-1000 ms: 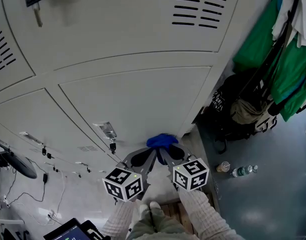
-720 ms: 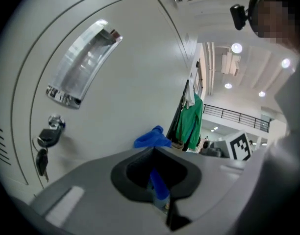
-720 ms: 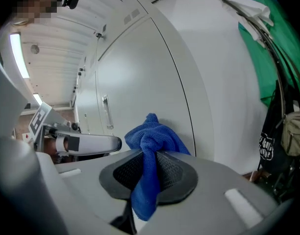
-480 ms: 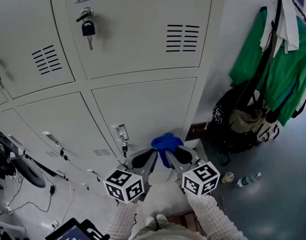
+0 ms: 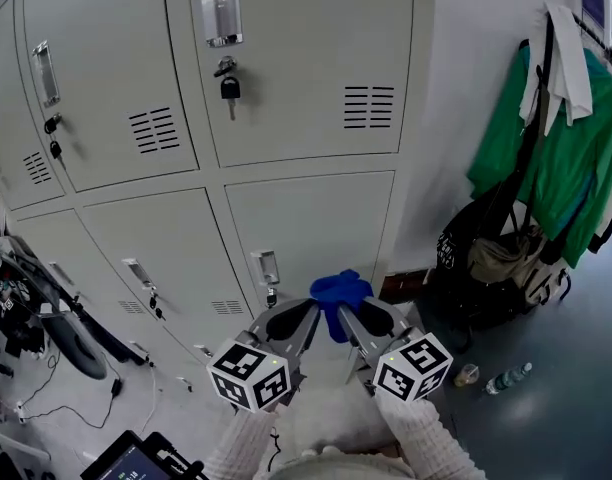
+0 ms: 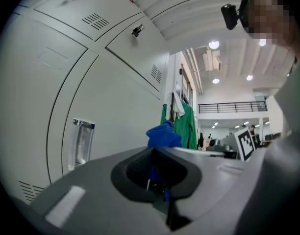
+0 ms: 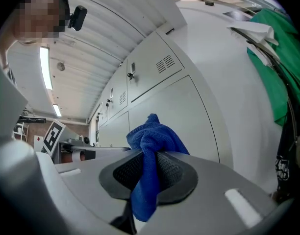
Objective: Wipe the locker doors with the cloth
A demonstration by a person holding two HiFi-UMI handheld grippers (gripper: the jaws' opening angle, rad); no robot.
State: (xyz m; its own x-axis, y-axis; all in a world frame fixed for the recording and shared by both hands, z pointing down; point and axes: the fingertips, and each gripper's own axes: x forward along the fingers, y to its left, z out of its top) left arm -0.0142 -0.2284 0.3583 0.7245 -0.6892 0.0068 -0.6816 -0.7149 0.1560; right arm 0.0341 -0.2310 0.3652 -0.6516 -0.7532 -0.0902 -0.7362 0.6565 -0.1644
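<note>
At 9 o'clock in the head view a dark wheel (image 5: 68, 340) stood on the floor in front of the grey lockers, and a screened device (image 5: 136, 460) showed at 7 o'clock. The locker doors (image 5: 316, 223) filled the view from 9 to 12 o'clock, the upper one near 12 carrying a padlock (image 5: 230, 88) under its handle. The left tongs (image 5: 308, 310) sat just left of 6 o'clock, pointing up towards the lower door. In the left gripper view the left tongs (image 6: 157, 154) had their jaws drawn together, with a thin strip of blue showing in the seam between the pads. The blue cloth (image 5: 341, 290) was bunched between the tips of the two tongs, low in front of the bottom door; whether it touched the door could not be told. From the left gripper view the blue cloth (image 6: 163, 135) rose just past the jaw tips at 12 o'clock, with the door (image 6: 115, 97) to its left. The right tongs (image 5: 348, 313) lay just right of 6 o'clock. In the right gripper view the right tongs (image 7: 150, 156) were closed on the blue cloth (image 7: 152, 133), which was pinched between the pads and hung down over them, with the door (image 7: 174, 116) beyond. A black bag (image 5: 476, 258) and green garments (image 5: 561, 168) hung at 3 o'clock, and a plastic bottle (image 5: 508, 378) lay on the floor at 4 o'clock.
</note>
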